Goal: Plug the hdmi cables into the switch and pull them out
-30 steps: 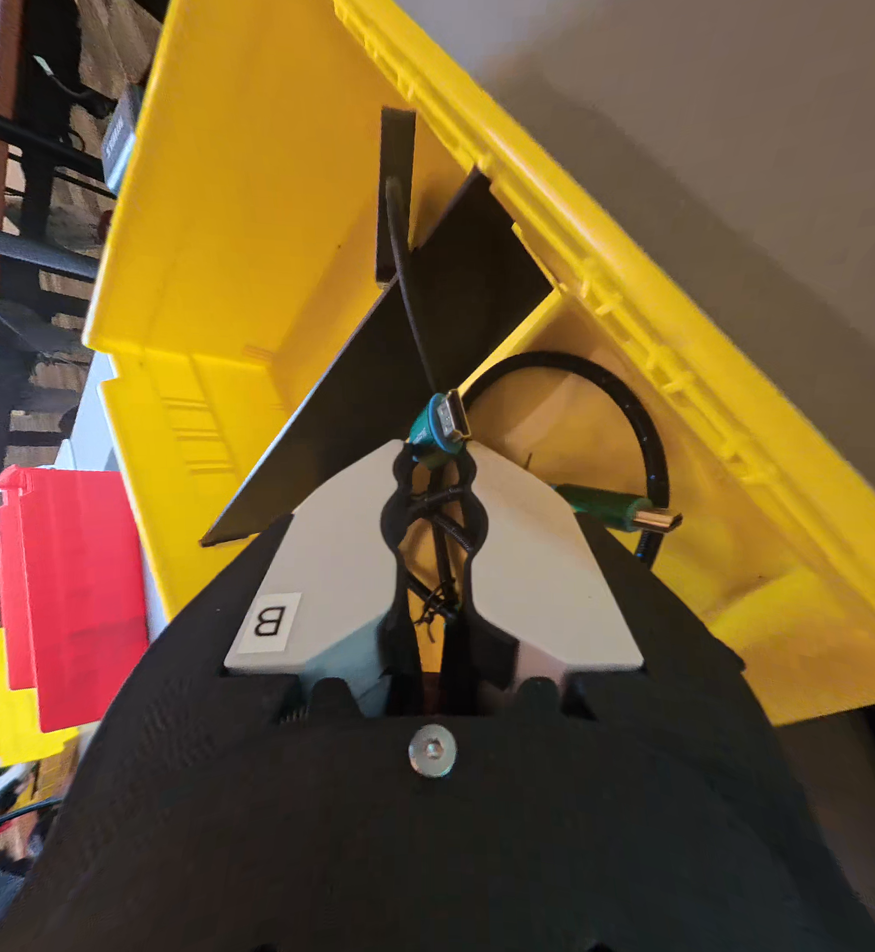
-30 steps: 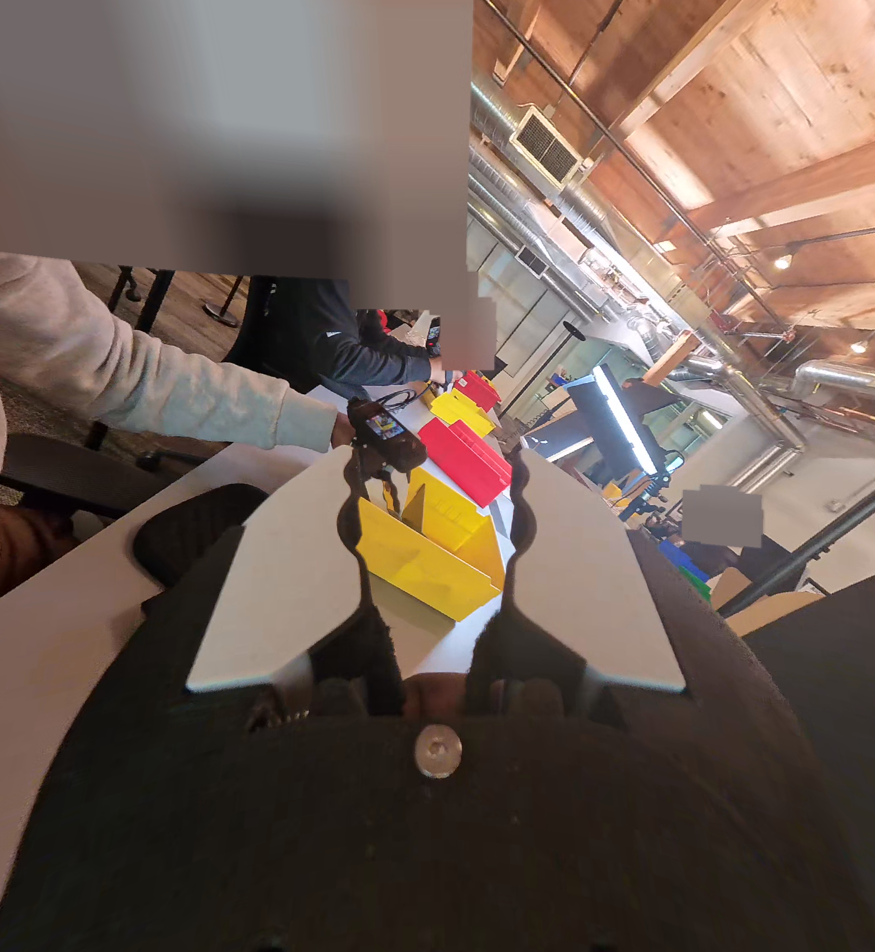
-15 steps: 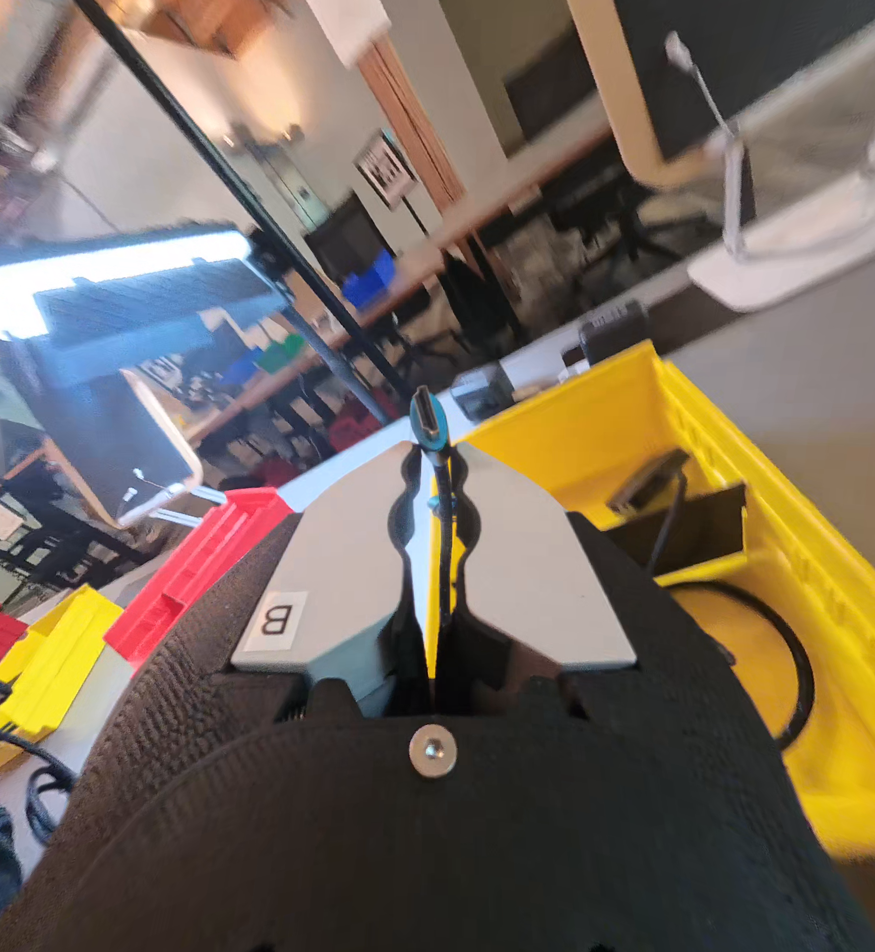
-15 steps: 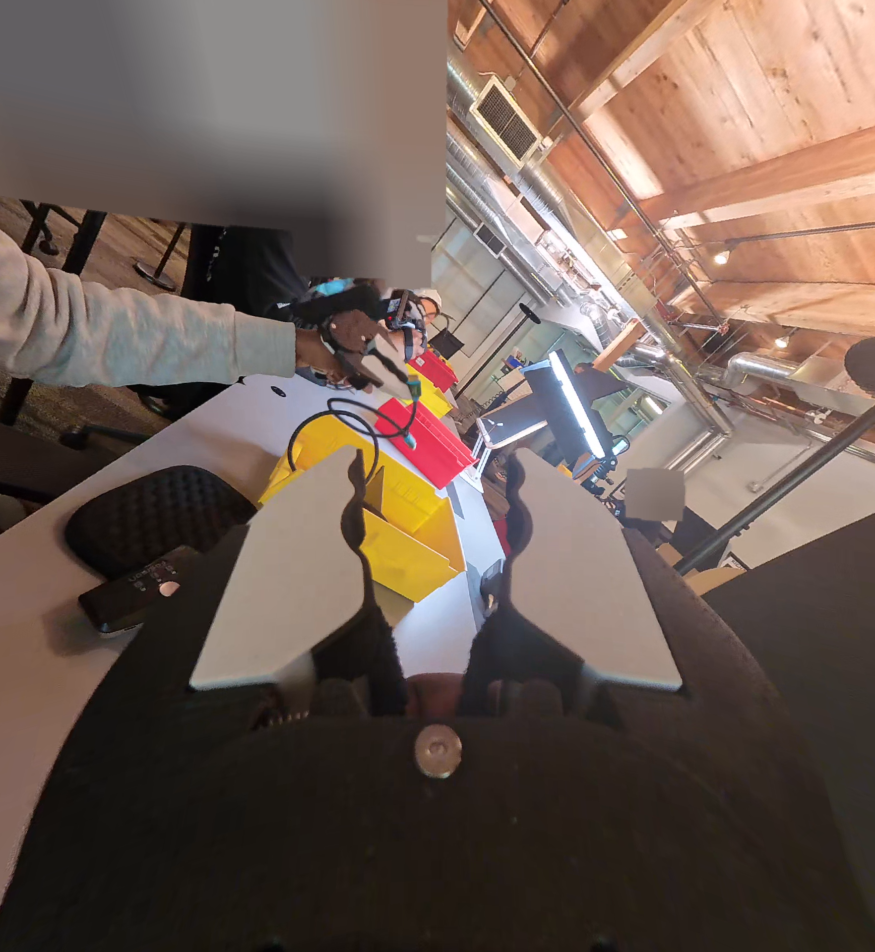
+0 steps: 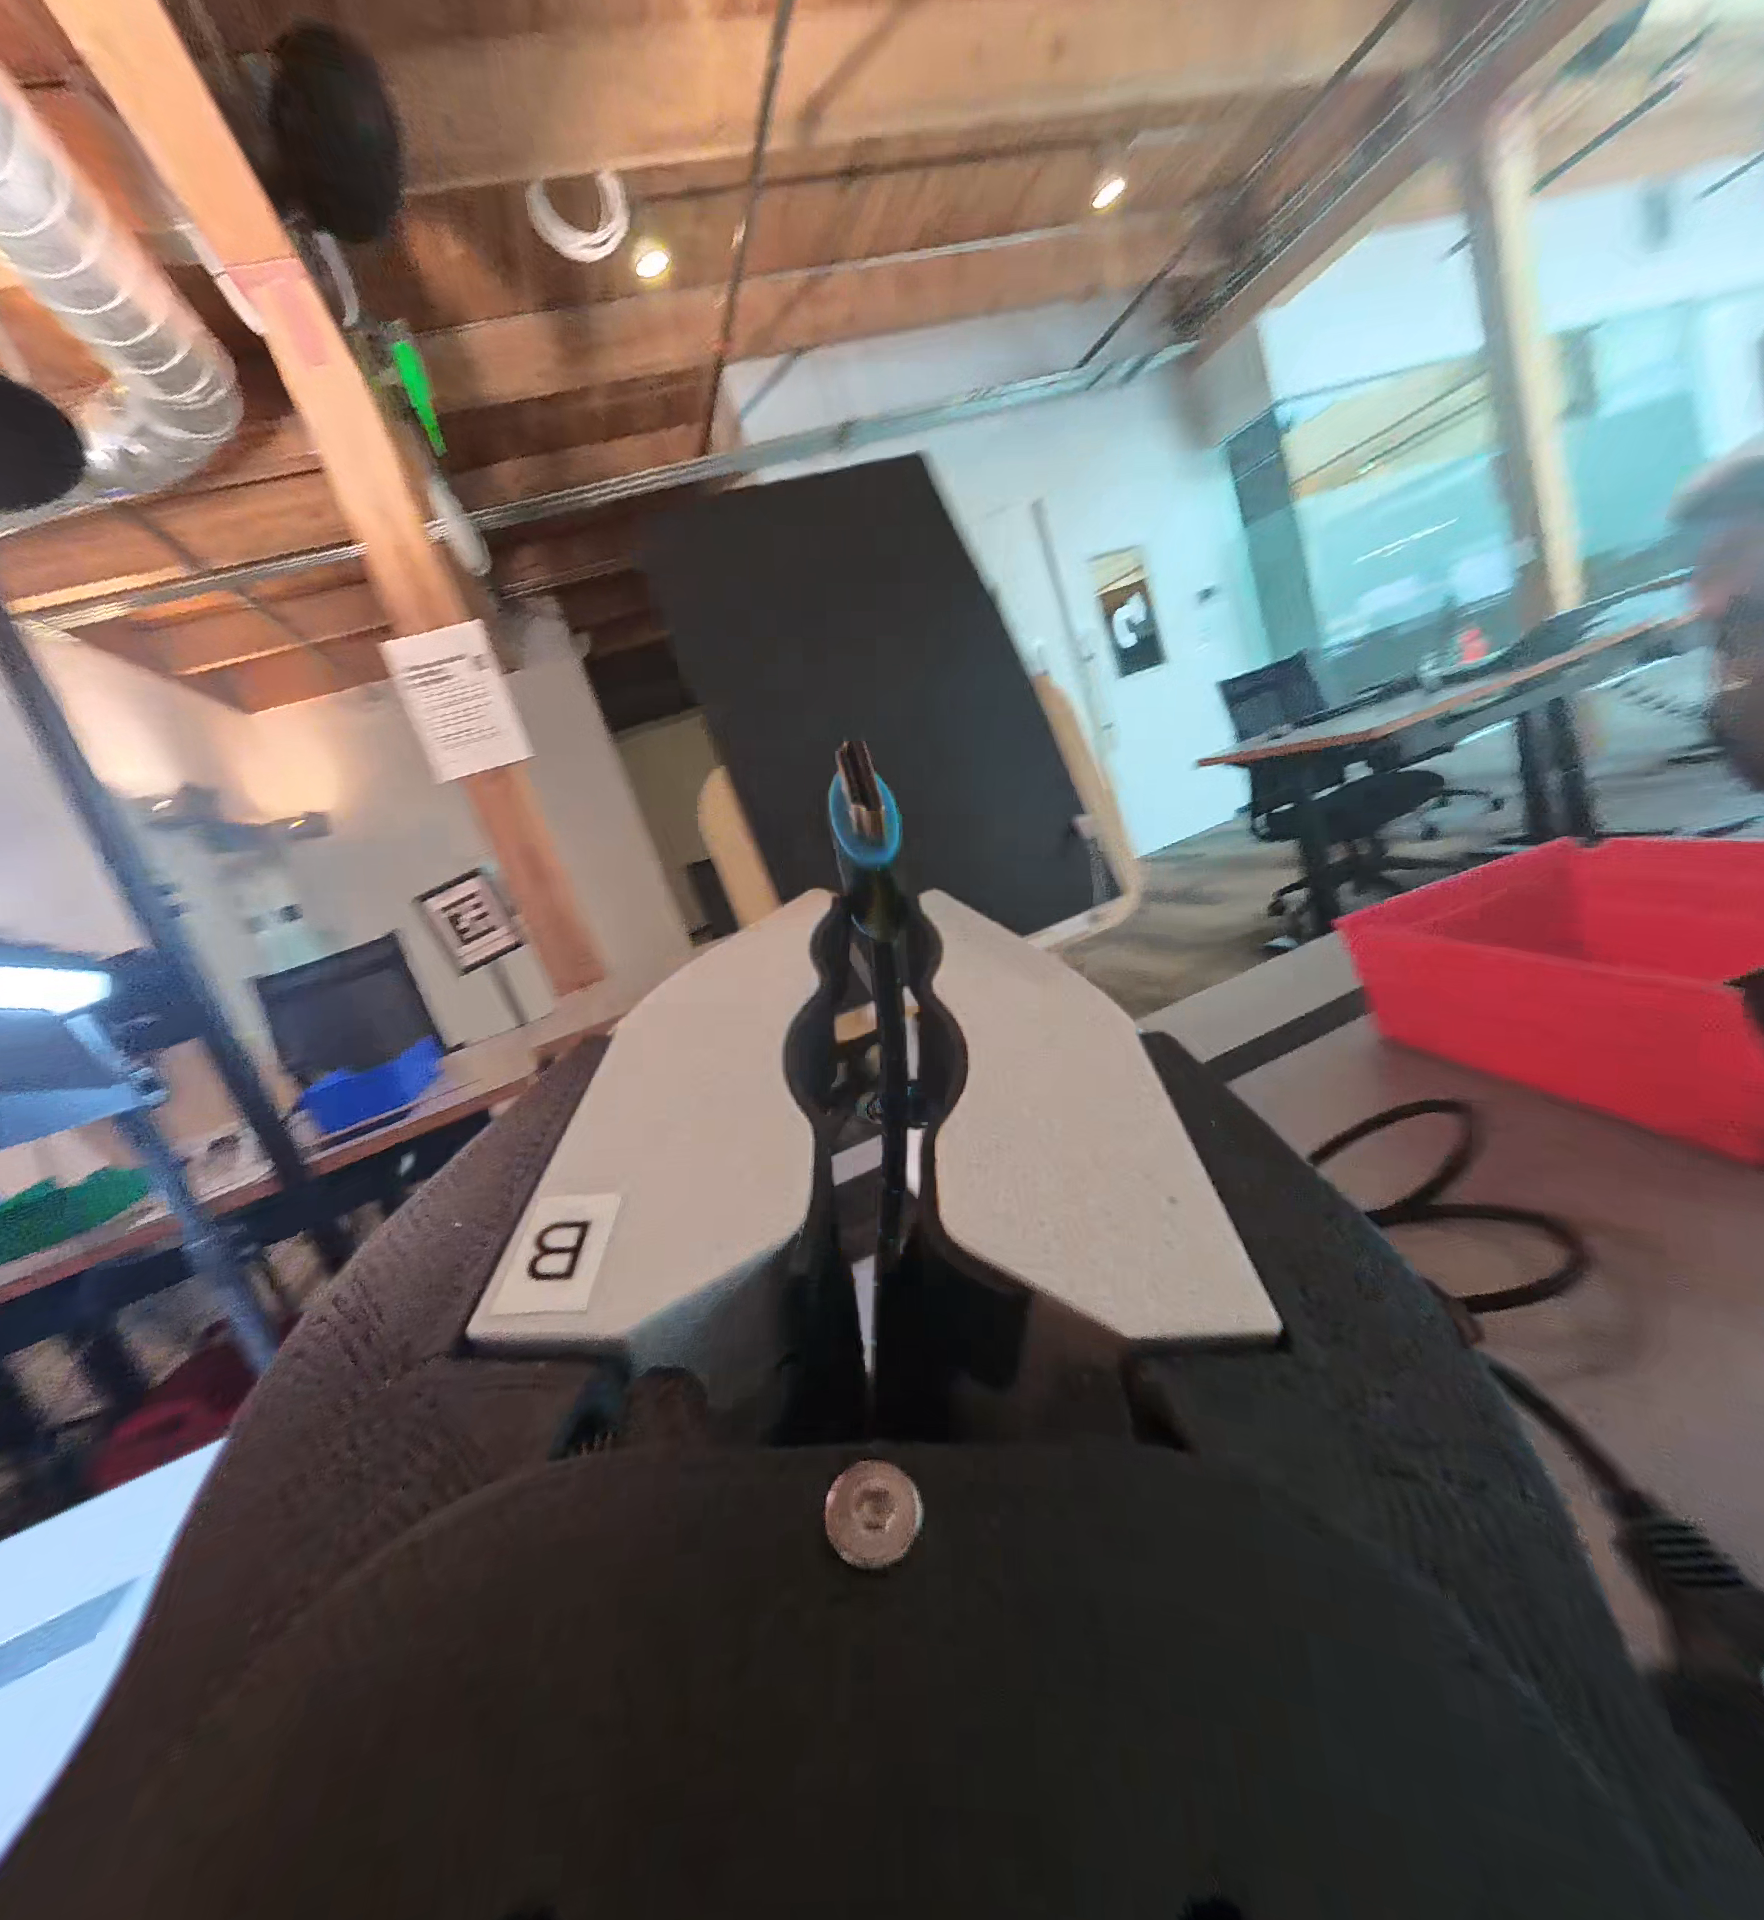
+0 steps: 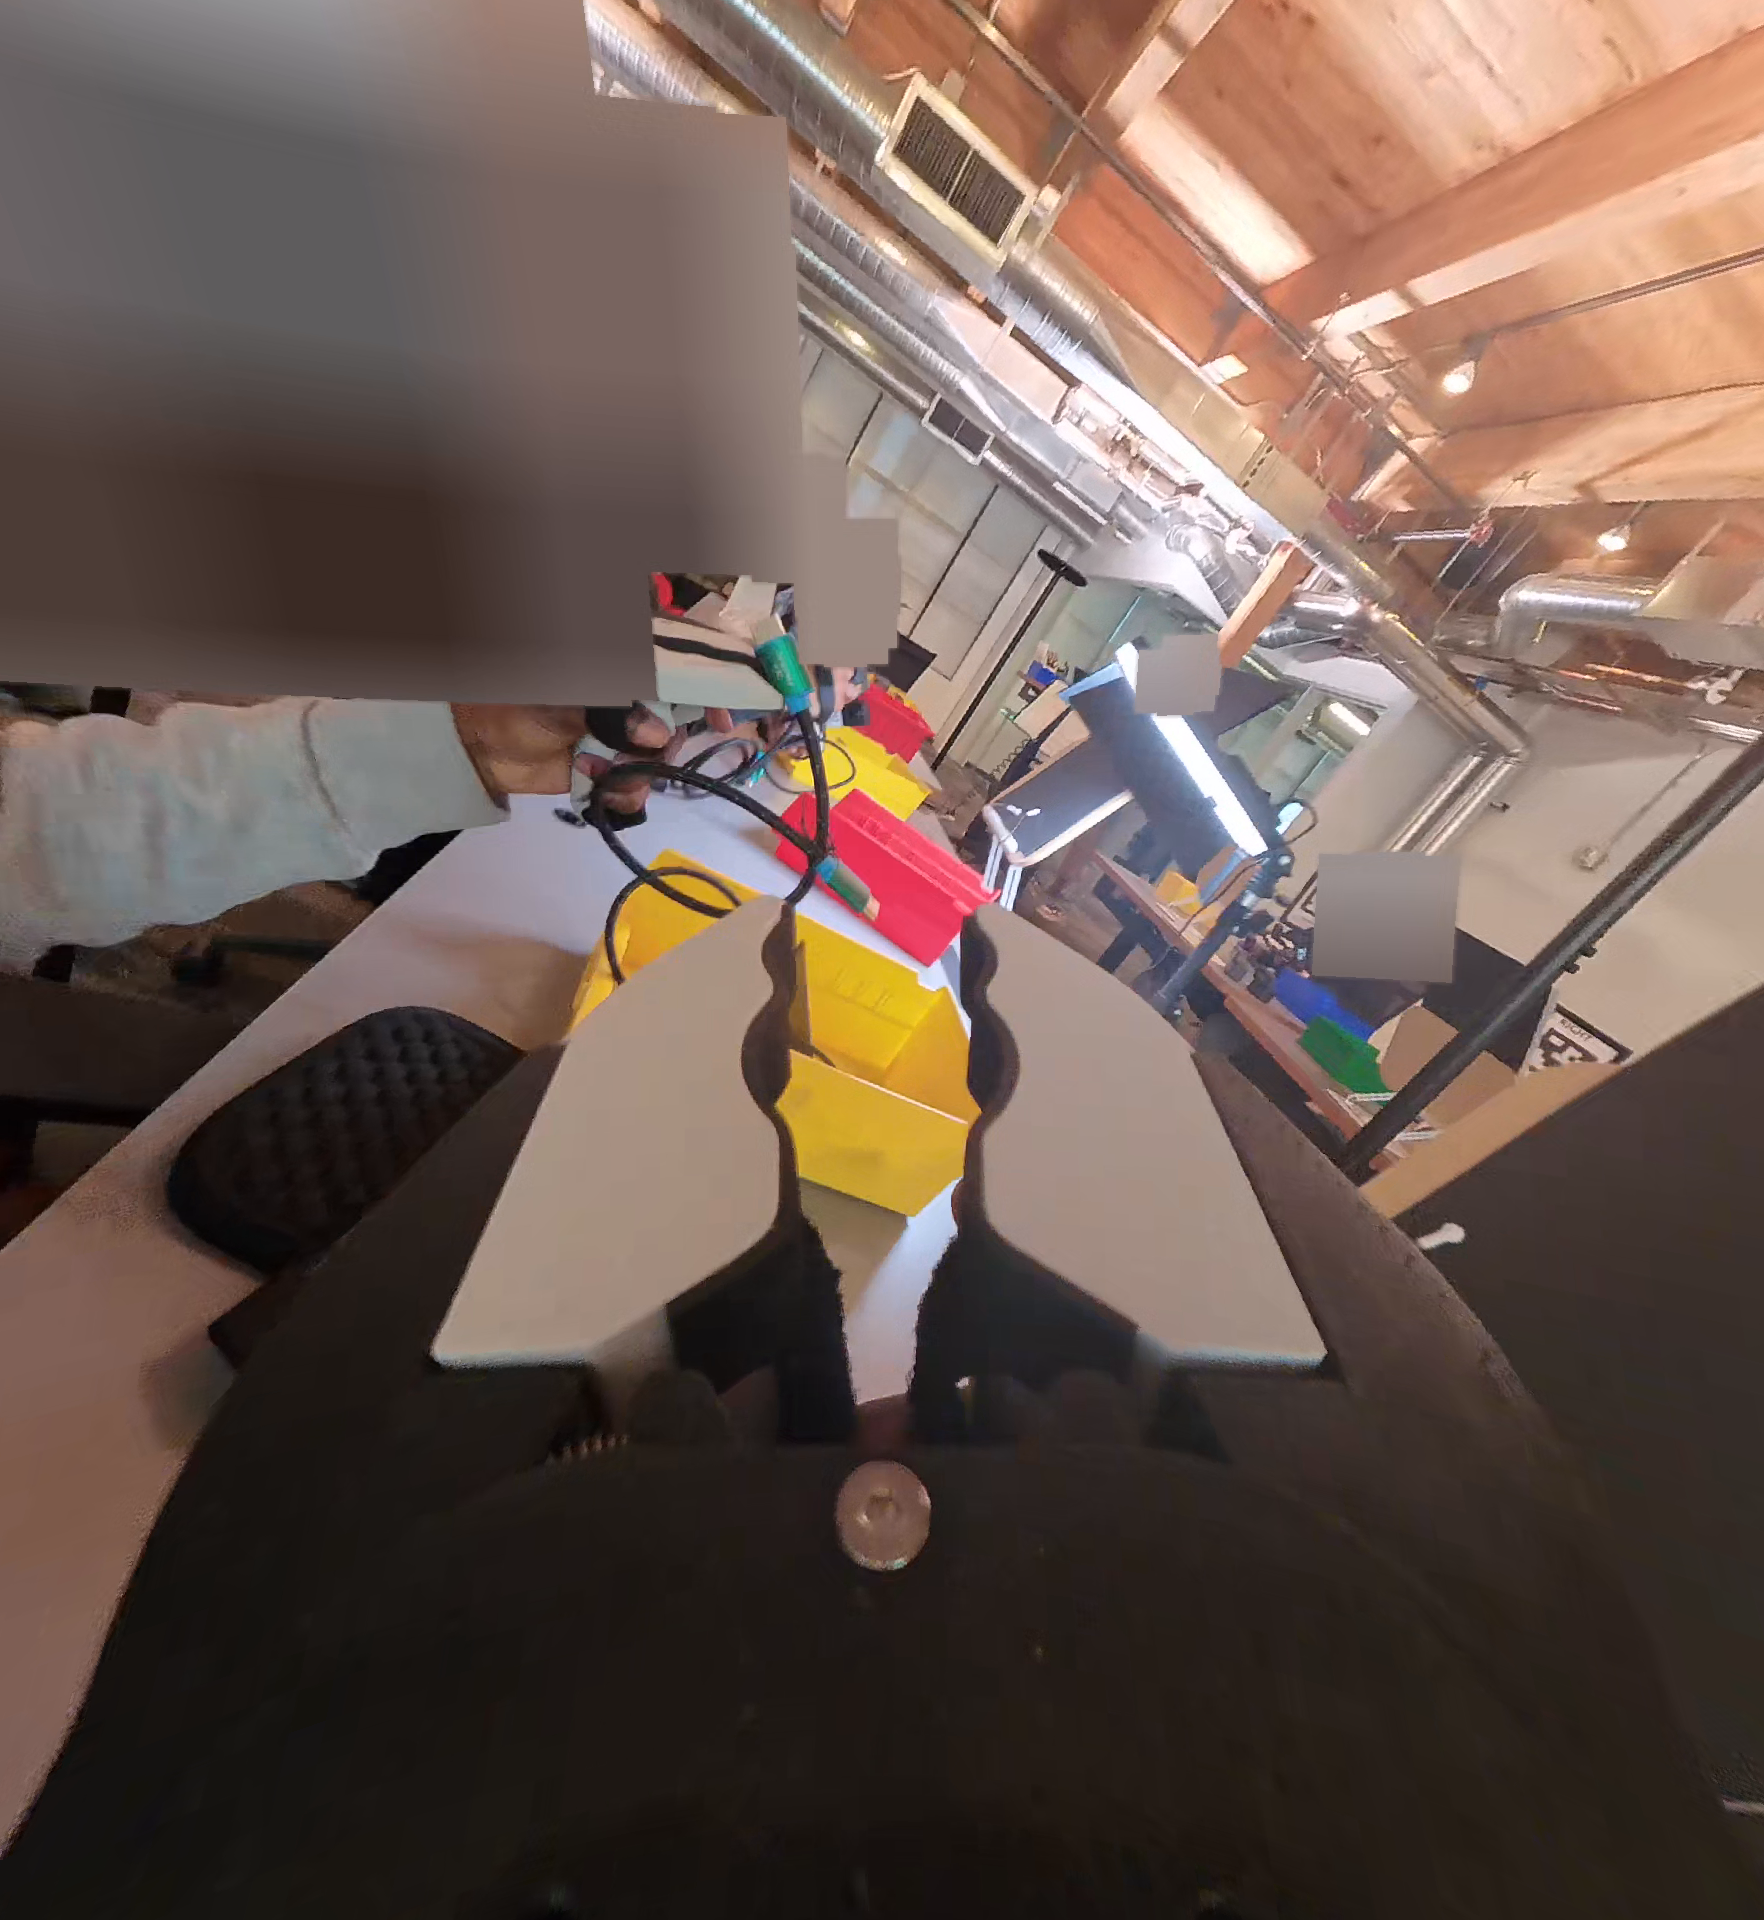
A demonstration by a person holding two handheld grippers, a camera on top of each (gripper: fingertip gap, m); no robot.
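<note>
My left gripper (image 5: pixel 873 920) is shut on a black HDMI cable (image 5: pixel 890 1049), just behind its teal-collared plug (image 5: pixel 862 816), which sticks up past the fingertips into the air. In the right wrist view the left gripper (image 6: pixel 753 675) is raised over the table, and the cable (image 6: pixel 712 795) hangs from it in a loop. The cable's other plug (image 6: pixel 847 891) dangles above the yellow bin (image 6: pixel 857 1132). My right gripper (image 6: pixel 878 935) is open and empty, well short of the bin. I cannot clearly make out the switch in either view.
A red bin (image 6: pixel 893 878) stands behind the yellow one and also shows in the left wrist view (image 5: pixel 1584 966). A black mesh pad (image 6: pixel 338 1112) lies on the white table (image 6: pixel 78 1403). More black cable (image 5: pixel 1429 1231) lies on the table. A person's sleeve (image 6: pixel 182 800) reaches in from the left.
My left gripper has lifted the cable out of the yellow bin and swung upward, so its view now faces the room. My right gripper stays open and has shifted slightly.
</note>
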